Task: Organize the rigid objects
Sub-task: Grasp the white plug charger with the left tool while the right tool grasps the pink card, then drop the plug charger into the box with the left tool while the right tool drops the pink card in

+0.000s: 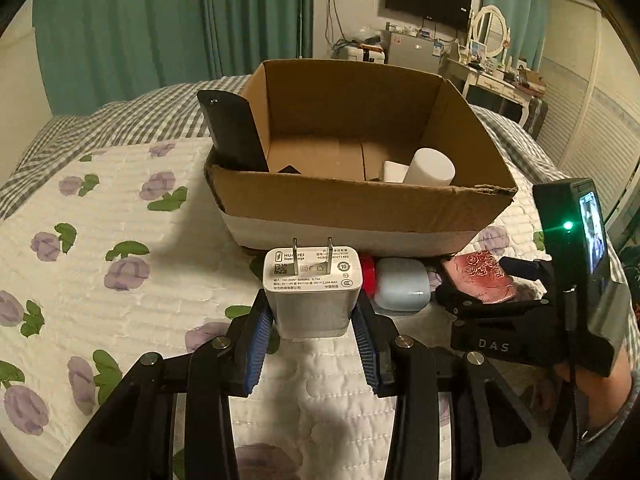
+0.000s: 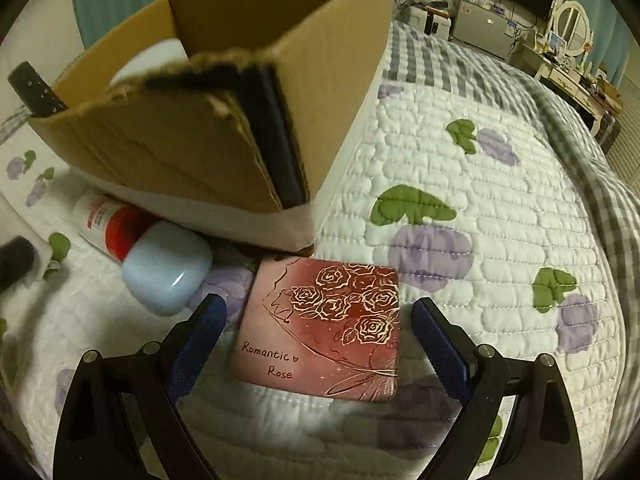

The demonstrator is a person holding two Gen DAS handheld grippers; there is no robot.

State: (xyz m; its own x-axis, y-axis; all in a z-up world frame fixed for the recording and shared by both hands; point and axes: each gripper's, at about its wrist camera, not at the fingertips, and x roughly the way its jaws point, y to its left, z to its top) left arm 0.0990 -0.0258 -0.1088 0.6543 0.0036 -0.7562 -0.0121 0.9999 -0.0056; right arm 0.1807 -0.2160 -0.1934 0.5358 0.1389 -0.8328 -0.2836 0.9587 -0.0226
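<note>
My left gripper (image 1: 312, 320) is shut on a white charger plug (image 1: 312, 292), prongs up, held just in front of the cardboard box (image 1: 360, 208). The box holds a white cylinder (image 1: 430, 166) and a black remote (image 1: 232, 132) leaning in its left corner. My right gripper (image 2: 320, 320) is open, its blue pads either side of a red "Romantic Rose" tin (image 2: 324, 328) lying on the quilt; it also shows in the left wrist view (image 1: 480, 276). A pale blue case (image 2: 166, 272) and a red-and-white tube (image 2: 108, 220) lie beside the box.
The box (image 2: 160, 148) stands on a quilted bed cover with purple flowers (image 2: 460, 184). A grey checked blanket (image 2: 600, 160) lies beyond. A desk, mirror and TV stand at the far wall (image 1: 492, 56).
</note>
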